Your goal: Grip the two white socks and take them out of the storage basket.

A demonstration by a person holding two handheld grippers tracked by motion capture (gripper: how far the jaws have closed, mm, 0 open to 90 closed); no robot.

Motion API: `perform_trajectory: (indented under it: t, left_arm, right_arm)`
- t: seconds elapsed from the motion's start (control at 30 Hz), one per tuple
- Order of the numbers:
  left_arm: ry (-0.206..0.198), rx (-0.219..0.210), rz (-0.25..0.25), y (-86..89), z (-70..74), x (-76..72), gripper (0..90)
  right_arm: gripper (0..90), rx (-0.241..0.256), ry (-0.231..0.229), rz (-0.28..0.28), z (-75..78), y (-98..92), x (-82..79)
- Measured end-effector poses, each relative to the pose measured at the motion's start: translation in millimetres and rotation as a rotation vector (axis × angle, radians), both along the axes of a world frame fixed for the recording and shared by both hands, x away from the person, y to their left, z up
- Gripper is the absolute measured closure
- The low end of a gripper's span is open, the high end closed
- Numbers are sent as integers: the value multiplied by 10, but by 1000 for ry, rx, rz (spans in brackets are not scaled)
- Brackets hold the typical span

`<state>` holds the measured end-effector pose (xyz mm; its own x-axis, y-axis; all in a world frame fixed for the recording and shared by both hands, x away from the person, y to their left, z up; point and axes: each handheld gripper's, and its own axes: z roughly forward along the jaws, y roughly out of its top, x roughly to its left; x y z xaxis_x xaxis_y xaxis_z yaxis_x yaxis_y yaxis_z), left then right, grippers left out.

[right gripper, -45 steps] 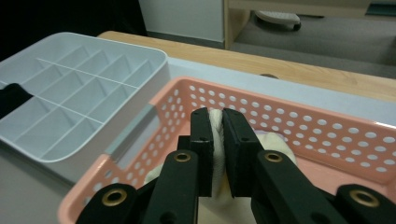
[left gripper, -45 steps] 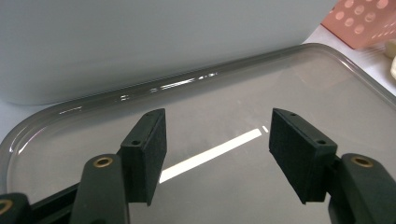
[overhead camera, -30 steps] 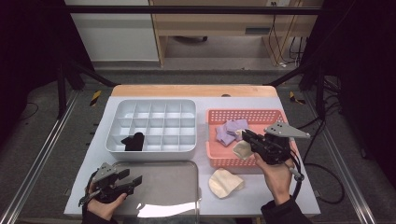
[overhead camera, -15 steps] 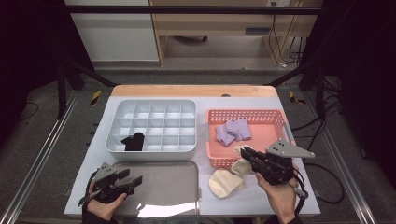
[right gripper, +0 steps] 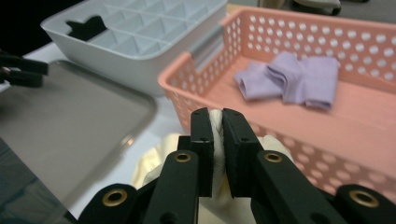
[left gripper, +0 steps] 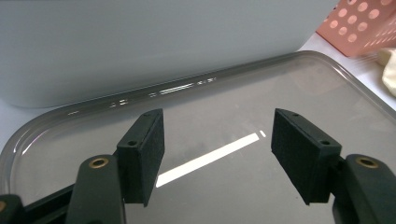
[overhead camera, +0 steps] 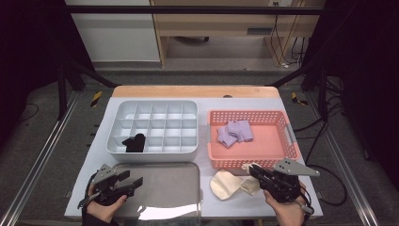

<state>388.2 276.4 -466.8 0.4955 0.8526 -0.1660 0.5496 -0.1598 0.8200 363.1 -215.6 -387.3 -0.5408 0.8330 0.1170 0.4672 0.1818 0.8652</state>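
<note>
A cream cloth [overhead camera: 226, 184] lies on the white table just in front of the pink basket [overhead camera: 287, 136]. My right gripper [overhead camera: 254, 172] is shut on its right end, and a fold of the cream cloth [right gripper: 154, 161] is pinched between the jaws of the right gripper [right gripper: 215, 122]. Purple folded socks [overhead camera: 235, 133] rest in the basket and appear as purple socks [right gripper: 294, 79] beyond the jaws. My left gripper [overhead camera: 131, 180] hovers open over the grey tray [overhead camera: 164, 188] at the front left. Nothing lies between the jaws of the left gripper [left gripper: 219, 140].
A white compartment box [overhead camera: 150, 153] stands behind the tray, with a black sock [overhead camera: 134, 142] in a front-left cell. The box wall [left gripper: 140, 42] rises just past the tray [left gripper: 224, 102]. The basket's near wall [right gripper: 299, 140] stands right behind the right jaws.
My right gripper has come back from the basket's front edge toward the near table edge, bringing the cream cloth down in front of the basket. The left gripper has stayed put.
</note>
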Motion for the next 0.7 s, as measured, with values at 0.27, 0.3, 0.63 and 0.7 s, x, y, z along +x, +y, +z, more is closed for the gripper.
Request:
perform_trajectory:
  t: [0.27,0.3,0.63,0.7]
  left_arm:
    - [-2,-1,-1,-12,6,-9,340]
    - [-3,-1,-1,-12,8,-9,340]
    - [2,-11,-14,-10,5,-2,340]
    - [2,-14,-15,1,6,-5,340]
  right_arm:
    - [830,-59,98,-112,-385,-229,16]
    - [828,-77,105,-130,-418,-242,32]
    - [760,-214,125,-172,-681,-152,228]
    - [712,-210,131,-174,-708,-128,265]
